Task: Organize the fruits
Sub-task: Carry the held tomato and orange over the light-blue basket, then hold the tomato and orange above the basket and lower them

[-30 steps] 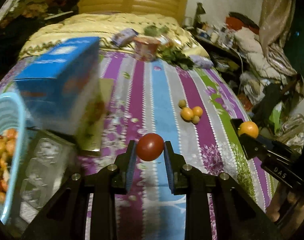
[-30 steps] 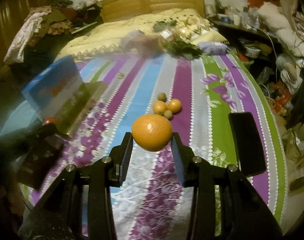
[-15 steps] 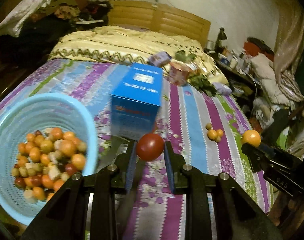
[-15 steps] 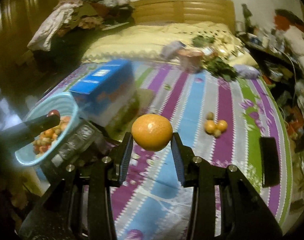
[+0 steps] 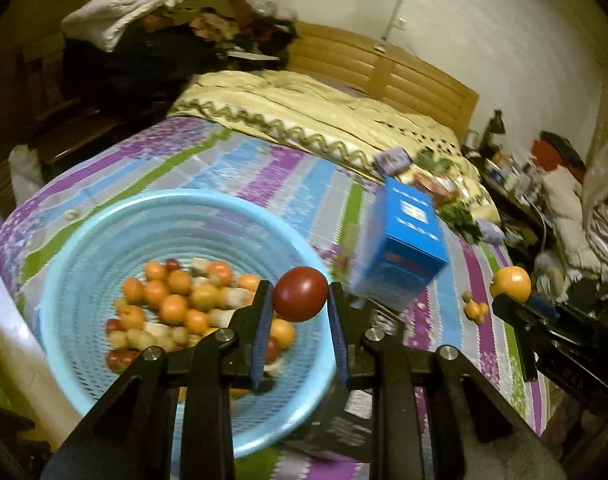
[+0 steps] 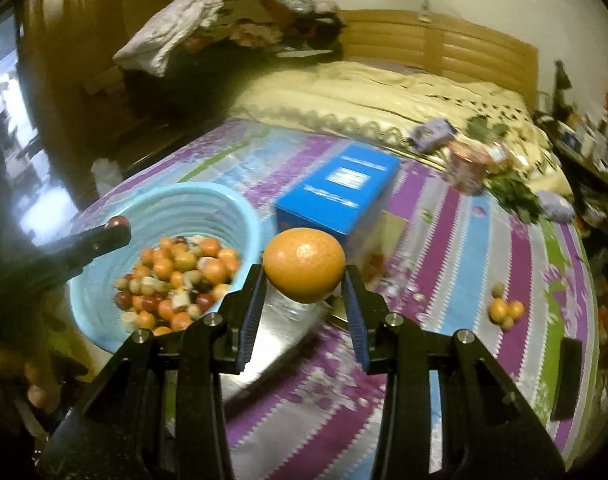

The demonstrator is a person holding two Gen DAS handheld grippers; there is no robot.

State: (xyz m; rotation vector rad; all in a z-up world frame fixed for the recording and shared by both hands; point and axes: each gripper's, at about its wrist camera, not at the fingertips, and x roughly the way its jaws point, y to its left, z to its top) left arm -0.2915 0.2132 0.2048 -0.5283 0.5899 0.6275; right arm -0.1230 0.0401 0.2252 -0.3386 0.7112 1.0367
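My left gripper (image 5: pixel 300 300) is shut on a dark red round fruit (image 5: pixel 300 294) and hangs over the right rim of a light blue basket (image 5: pixel 84 256) holding several small orange and red fruits. My right gripper (image 6: pixel 304 276) is shut on an orange (image 6: pixel 304 264), held above the bed just right of the blue basket (image 6: pixel 232 208). The left gripper (image 6: pixel 118 226) with its red fruit shows at the left of the right wrist view. The right gripper's orange (image 5: pixel 511 282) appears at the right of the left wrist view. A small cluster of fruits (image 6: pixel 503 312) lies on the striped sheet.
A blue carton (image 6: pixel 343 192) stands on the striped bedsheet (image 6: pixel 463 248) behind the basket. A clear plastic tray (image 6: pixel 288 320) lies beside the basket under the orange. A pink cup (image 6: pixel 465 170), leafy greens (image 6: pixel 511 192) and a small packet (image 6: pixel 433 132) sit near the cream quilt (image 6: pixel 383 92).
Both grippers swung left and rose with their fruits still held. The blue basket came from the left edge to under the left gripper; the loose fruit cluster slid far right.
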